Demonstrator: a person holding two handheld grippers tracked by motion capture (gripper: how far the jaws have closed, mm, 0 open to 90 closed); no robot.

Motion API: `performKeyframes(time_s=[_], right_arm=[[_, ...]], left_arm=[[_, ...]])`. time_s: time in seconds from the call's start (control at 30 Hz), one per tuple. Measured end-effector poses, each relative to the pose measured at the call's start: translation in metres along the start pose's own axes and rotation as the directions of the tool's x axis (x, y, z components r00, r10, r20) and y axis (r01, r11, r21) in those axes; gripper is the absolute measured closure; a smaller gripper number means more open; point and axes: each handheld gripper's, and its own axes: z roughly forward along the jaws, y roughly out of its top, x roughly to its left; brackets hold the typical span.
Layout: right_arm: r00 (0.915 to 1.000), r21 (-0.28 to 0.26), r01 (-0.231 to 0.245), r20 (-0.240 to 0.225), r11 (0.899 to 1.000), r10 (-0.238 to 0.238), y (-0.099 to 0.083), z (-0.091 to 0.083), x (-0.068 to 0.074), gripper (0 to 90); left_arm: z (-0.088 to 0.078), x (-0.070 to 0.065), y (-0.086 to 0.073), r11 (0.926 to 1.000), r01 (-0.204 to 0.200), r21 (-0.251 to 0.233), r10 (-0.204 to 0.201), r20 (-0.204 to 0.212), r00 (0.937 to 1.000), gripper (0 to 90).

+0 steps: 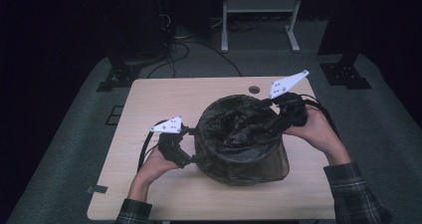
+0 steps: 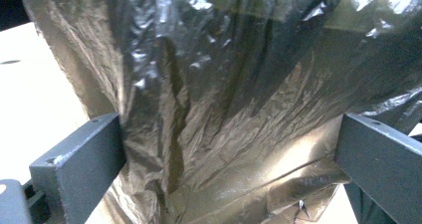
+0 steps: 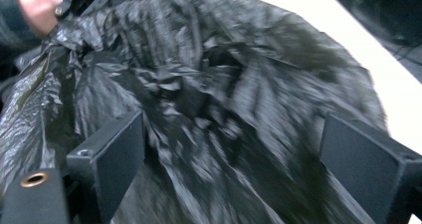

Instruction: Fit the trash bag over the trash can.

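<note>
A black bin bag [image 1: 239, 134] lines a round bin [image 1: 249, 171] that stands a little right of the middle of the pale wooden tabletop [image 1: 149, 99]. The plastic is thin, glossy and heavily creased; its mouth is folded outward over the bin's rim and hangs down the outer wall as a wrinkled skirt, where light gives it a brownish, half-transparent sheen. Inside, the film sags in loose dark folds toward the middle. In the left gripper view the bag [image 2: 224, 99] hangs in long vertical creases with bright highlights, its lower edge crumpled just above the tabletop. In the right gripper view the bag [image 3: 224, 109] is seen from above the rim, blurred, a mass of fine black wrinkles.

The left tongs [image 1: 191, 144] sit at the bin's left side, low against the hanging skirt. Their jaws stand wide apart, with the film between them but not pinched. The right tongs [image 1: 271, 119] are over the far right part of the rim, jaws likewise spread wide with plastic between them and no grip on it. Each is held by a hand coming out of a plaid sleeve [image 1: 356, 191].

A small round hole [image 1: 254, 89] marks the tabletop's far edge behind the bin.
</note>
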Motion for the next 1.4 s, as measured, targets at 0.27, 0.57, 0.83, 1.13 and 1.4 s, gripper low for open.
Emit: performKeyframes(time_s=[0.27, 0.57, 0.83, 1.13, 1.4], right_arm=[[0.9981, 0.212, 0.045, -0.05, 0.976, -0.035, 0.001, 0.033, 0.006, 9.9], [0.9982, 0.42, 0.05, -0.052, 0.906, -0.031, 0.008, 0.044, 0.008, 9.9], [0.9987, 0.534, 0.044, -0.045, 0.844, -0.023, 0.013, 0.052, 0.009, 9.9], [0.9976, 0.508, 0.06, -0.06, 0.859, -0.034, 0.025, 0.051, 0.011, 10.1], [0.9969, 0.454, 0.078, -0.047, 0.888, -0.063, 0.054, 0.057, 0.016, 10.0]], left_arm=[[0.005, -0.003, 0.002, 0.9999, -0.005, 0.016, 0.005, 0.017, 0.9998, 0.0], [0.007, -0.003, 0.001, 0.9994, -0.003, 0.033, 0.002, 0.012, 0.9999, 0.0], [0.008, -0.003, 0.0, 0.999, -0.005, 0.045, 0.005, 0.01, 0.9999, 0.0], [0.008, -0.003, 0.001, 0.9984, -0.009, 0.055, 0.008, 0.007, 0.9999, 0.0], [0.007, -0.004, 0.002, 0.9987, -0.011, 0.049, 0.011, 0.006, 0.9999, 0.0]])
